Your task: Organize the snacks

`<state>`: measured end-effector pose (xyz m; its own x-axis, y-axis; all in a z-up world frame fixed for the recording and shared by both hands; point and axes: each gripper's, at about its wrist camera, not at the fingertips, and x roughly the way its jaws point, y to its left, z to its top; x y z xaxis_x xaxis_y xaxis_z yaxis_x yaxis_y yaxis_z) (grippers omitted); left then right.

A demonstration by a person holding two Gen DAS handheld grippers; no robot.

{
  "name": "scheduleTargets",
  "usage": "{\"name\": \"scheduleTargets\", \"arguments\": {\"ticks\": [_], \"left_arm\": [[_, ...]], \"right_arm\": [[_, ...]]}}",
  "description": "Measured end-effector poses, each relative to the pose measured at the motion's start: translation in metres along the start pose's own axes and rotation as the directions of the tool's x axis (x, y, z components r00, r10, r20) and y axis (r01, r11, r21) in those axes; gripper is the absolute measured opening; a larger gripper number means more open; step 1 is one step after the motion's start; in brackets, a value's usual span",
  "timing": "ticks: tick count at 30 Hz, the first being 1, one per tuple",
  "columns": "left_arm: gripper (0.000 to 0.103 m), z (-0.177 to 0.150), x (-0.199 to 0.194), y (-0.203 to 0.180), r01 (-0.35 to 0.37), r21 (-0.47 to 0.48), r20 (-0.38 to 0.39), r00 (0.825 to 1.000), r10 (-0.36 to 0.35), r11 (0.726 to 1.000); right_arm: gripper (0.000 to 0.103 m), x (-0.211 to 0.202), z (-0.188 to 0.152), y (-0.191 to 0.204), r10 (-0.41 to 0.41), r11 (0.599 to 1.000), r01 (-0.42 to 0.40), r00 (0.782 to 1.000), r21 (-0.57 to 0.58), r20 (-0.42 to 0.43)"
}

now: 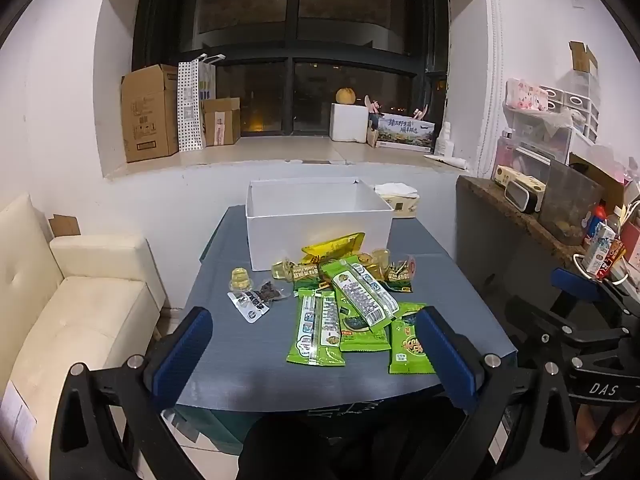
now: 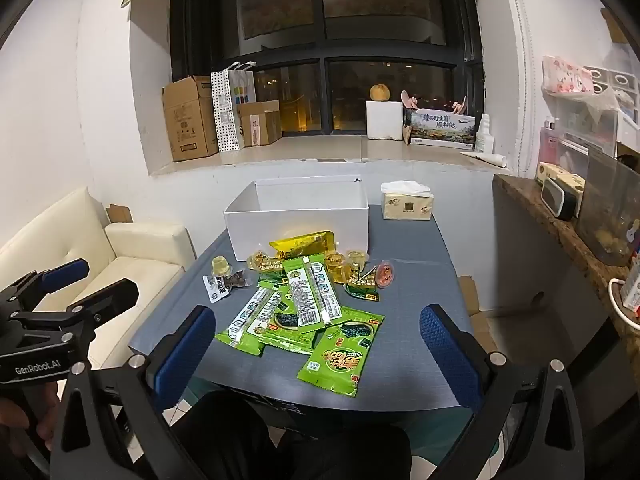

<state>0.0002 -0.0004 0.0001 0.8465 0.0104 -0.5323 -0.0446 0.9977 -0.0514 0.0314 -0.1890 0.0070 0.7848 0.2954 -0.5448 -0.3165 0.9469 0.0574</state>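
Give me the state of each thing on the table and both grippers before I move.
left gripper: open, holding nothing, short of the snacks.
right gripper: open, holding nothing.
white box: lid off, looks empty from here.
green packets: sealed, lying flat, overlapping in a heap.
yellow packet: sealed, leaning on the box front.
jelly cups: sealed, on the table.
tissue pack: open, a tissue sticking out.

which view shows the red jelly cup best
The right wrist view: the red jelly cup lies unobstructed at the right edge of the snack pile. The left wrist view catches only a sliver behind a green packet.
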Motion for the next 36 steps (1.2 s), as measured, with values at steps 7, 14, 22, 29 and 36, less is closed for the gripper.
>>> {"name": "scheduleTargets", "arguments": {"ticks": [7, 14, 22, 29, 36], "left_arm": [[0.103, -0.0002, 0.0011, 0.0001, 0.003, 0.001, 0.012, 1.000, -0.003, 1.000], [0.103, -0.0013, 0.0001, -0.0009, 0.004, 0.002, 0.013, 1.000, -0.004, 1.000], [0.103, -0.0001, -0.0024, -0.0017, 0.005, 0.000, 0.014, 1.000, -0.005, 1.000], [0.103, 0.0009, -0.0023, -0.0022, 0.006, 0.001, 0.014, 1.000, -0.006, 1.000], [0.103, 0.0013, -0.0031, -0.0006, 0.006, 0.001, 0.015, 1.000, -0.006, 1.000]], "right_arm": [[0.103, -0.0009, 0.0008, 0.0006, -0.001, 1.000, 0.001, 1.000, -0.007, 0.005], [0.103, 0.0021, -0.0001, 0.0005, 0.000, 1.000, 0.000, 1.000, -0.007, 0.005], [0.103, 0.0009, 0.0017, -0.0001, -0.001, 1.000, 0.001, 1.000, -0.010, 0.008], [0.103, -0.0009, 0.0007, 0.0004, -0.002, 1.000, 0.002, 1.000, -0.012, 0.010], [0.103, -0.0012, 0.0008, 0.0013, 0.000, 1.000, 0.000, 1.000, -0.017, 0.015]]}}
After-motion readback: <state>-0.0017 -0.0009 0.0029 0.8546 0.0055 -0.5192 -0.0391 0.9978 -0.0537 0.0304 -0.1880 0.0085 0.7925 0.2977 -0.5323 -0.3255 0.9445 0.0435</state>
